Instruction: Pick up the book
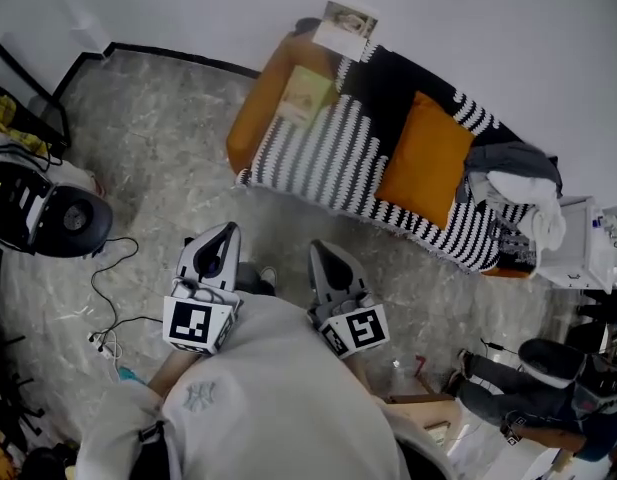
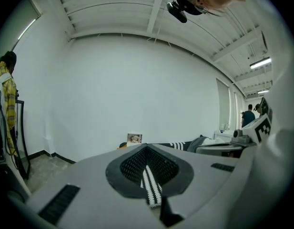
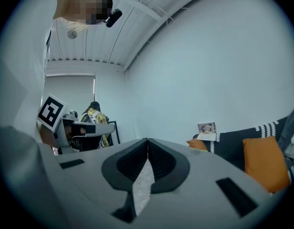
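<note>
On sofa (image 1: 256, 118) ahead: book (image 1: 306, 95). Left gripper (image 1: 229, 231), right gripper (image 1: 319, 249) closed, empty; step closer, open one first.

The floor (image 1: 158, 158) looks like polished, grey-veined stone with a faint sheen, and the wall (image 1: 188, 8) is smooth, matt white. The couch (image 1: 253, 118) has smooth orange upholstery under a chunky knitted black-and-white blanket (image 1: 318, 163); an orange cushion (image 1: 425, 163) of plain woven cloth lies on it, and the book (image 1: 306, 93) has a pale, matt paper cover. The left gripper (image 1: 228, 230) and right gripper (image 1: 321, 250) have matt grey plastic shells, their fingers (image 2: 135, 163) are lined with black ribbed pads, and the person's sweatshirt (image 1: 278, 398) is soft grey cloth.
</note>
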Action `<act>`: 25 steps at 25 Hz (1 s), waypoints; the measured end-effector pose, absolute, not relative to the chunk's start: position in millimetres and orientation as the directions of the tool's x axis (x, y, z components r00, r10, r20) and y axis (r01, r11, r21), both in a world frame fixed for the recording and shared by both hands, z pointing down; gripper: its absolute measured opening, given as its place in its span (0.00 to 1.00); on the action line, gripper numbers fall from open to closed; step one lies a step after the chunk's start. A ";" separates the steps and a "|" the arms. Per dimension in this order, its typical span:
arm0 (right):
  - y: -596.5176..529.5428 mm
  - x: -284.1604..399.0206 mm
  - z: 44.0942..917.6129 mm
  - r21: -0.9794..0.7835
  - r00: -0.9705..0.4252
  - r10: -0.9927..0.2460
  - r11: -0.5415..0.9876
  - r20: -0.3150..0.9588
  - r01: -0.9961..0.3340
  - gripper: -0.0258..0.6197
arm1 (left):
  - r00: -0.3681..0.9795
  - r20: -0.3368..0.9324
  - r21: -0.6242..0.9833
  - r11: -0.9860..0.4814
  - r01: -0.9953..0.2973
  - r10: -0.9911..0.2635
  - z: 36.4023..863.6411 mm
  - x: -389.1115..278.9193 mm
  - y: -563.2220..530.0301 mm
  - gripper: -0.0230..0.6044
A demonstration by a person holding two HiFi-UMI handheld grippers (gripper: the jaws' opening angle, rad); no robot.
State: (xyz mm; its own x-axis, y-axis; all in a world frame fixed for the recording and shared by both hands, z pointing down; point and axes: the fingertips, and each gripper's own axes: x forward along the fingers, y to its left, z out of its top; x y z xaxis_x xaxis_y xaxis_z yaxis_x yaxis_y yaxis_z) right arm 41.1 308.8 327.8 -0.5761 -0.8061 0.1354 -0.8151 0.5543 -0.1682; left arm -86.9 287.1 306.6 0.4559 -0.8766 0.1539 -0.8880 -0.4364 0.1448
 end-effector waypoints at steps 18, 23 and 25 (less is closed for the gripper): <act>260.3 60.5 348.6 -0.192 -0.533 -0.822 0.500 0.202 -0.844 0.07 | 0.474 0.168 0.158 -0.451 -0.878 -0.864 313.7 -76.3 223.3 0.05; 220.1 55.5 343.8 -0.153 -0.510 -0.837 0.488 0.200 -0.859 0.07 | 0.479 0.167 0.174 -0.452 -0.875 -0.862 314.5 -81.6 182.0 0.05; 200.5 55.6 337.9 -0.140 -0.493 -0.848 0.474 0.194 -0.869 0.07 | 0.484 0.164 0.177 -0.457 -0.872 -0.860 311.4 -82.2 161.9 0.05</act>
